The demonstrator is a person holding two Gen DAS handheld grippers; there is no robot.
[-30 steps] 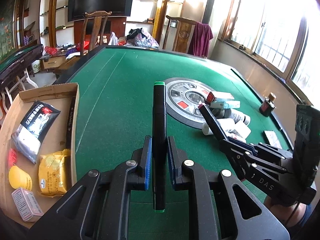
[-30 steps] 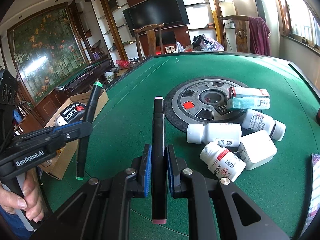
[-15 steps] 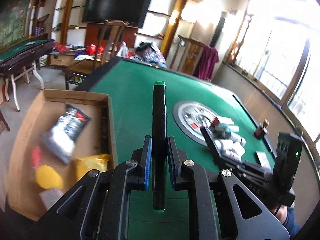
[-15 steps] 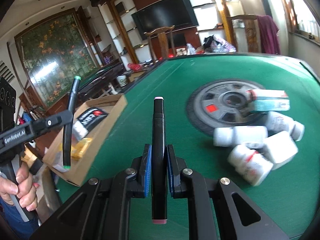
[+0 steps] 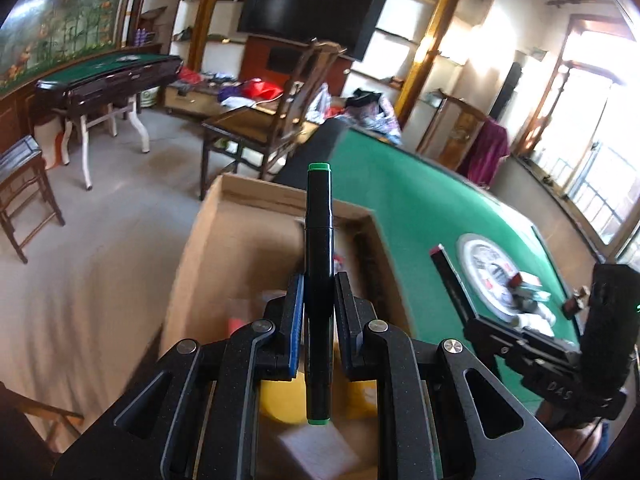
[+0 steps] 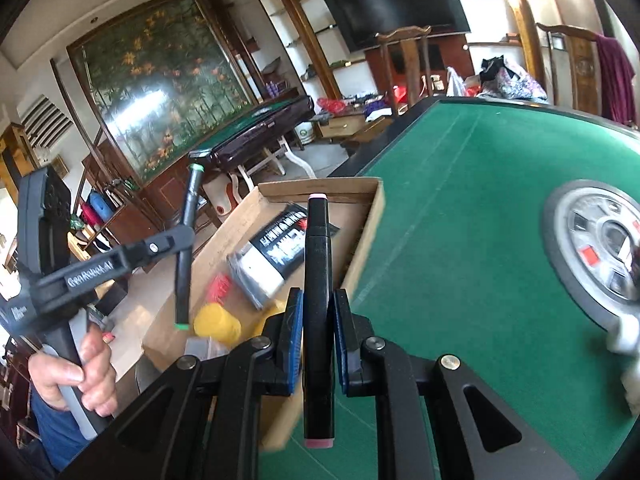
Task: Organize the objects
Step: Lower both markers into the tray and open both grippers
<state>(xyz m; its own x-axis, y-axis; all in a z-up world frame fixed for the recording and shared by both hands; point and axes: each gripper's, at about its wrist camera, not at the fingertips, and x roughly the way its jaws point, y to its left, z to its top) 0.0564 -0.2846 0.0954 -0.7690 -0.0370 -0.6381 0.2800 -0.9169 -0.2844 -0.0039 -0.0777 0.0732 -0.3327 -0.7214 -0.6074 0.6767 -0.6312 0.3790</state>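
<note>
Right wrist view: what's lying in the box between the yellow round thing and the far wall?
In the right wrist view, a black-and-white packet lies in the cardboard box between the yellow round item and the far wall, with something small and red beside it.

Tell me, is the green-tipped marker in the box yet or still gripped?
Gripped: the left gripper is shut on the green-tipped marker, held above the cardboard box.

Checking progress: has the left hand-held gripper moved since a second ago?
Yes. The left hand-held gripper, from over the green table, now sits over the cardboard box.
</note>
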